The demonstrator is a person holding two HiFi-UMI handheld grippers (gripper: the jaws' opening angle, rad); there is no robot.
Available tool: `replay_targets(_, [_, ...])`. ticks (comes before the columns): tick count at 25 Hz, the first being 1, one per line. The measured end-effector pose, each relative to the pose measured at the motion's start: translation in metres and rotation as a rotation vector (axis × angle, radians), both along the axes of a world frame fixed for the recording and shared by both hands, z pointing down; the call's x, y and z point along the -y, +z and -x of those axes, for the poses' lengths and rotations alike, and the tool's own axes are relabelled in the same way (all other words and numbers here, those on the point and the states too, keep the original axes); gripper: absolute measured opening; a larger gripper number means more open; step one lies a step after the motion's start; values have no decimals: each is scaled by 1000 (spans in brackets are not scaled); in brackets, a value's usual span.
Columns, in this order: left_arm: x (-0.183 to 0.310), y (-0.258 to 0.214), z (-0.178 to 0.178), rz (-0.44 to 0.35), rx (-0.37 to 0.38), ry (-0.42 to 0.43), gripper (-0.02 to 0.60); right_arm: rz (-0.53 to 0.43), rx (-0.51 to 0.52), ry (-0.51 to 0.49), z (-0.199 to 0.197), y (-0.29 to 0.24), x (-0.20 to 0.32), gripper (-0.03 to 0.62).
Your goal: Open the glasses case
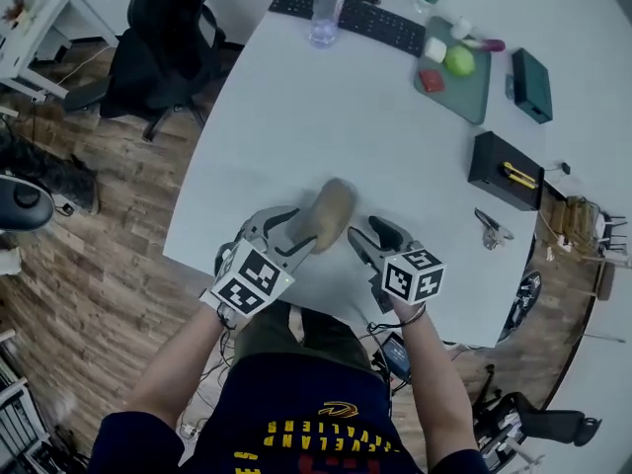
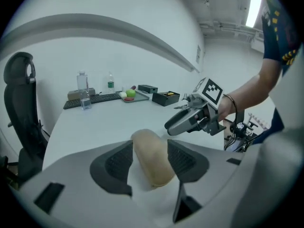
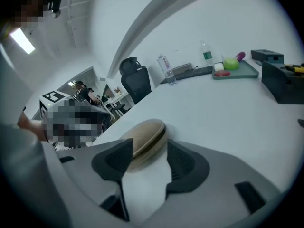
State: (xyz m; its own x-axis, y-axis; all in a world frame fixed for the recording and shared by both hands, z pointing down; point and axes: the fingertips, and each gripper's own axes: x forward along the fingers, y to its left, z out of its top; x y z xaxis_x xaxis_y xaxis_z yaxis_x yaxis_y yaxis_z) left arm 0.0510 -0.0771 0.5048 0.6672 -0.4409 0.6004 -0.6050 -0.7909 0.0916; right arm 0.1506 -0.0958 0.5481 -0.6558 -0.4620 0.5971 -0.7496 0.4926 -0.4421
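Observation:
The tan oval glasses case lies shut on the white table, close to the near edge. My left gripper comes at it from the left. In the left gripper view the case fills the gap between the dark pads, with no clear squeeze on it. My right gripper stands just right of the case, jaws apart. In the right gripper view the case, seam showing, sits at the mouth of the jaws with a gap on its right. The right gripper also shows in the left gripper view.
Far across the table are a keyboard, a water bottle and a green tray holding an apple. A black box and a small metal tool lie at the right. An office chair stands at the left.

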Motion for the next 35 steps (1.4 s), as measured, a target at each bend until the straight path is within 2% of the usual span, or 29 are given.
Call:
replay_targets(2, [-5,8,-17,13,61,-2,272,36,4,15,1,8,-8,166])
replay_targets(3, [-7,14,-24,26,96,-2,291,60,18,29,2,11,-10,148])
replay_targets(6, [-11,30,-35,48,191,-13,342,146,73,91,7,21,-15,143])
replay_targets(10, [-12,45,-38,63,297,-23,344,240,149,159,10,32,-18,143])
replay_targets(14, [-14,56,-38,70,386,-39,344,287,167,180,12,41,-20,143])
replay_targets(17, [-16,57,-41,66,400,-57,342,313,198,193,14,44,-20,143])
replay_targets(22, [-15,62,-40,33,443,-79,342,369,337,259,18,41,-19,127])
replay_targets(28, [-11,63,-35,75,394,-115,337,402,359,257,25,45,-20,112])
replay_targets(35, [-10,60,-30,129,334,-140,330,413,357,239,28,43,-19,55])
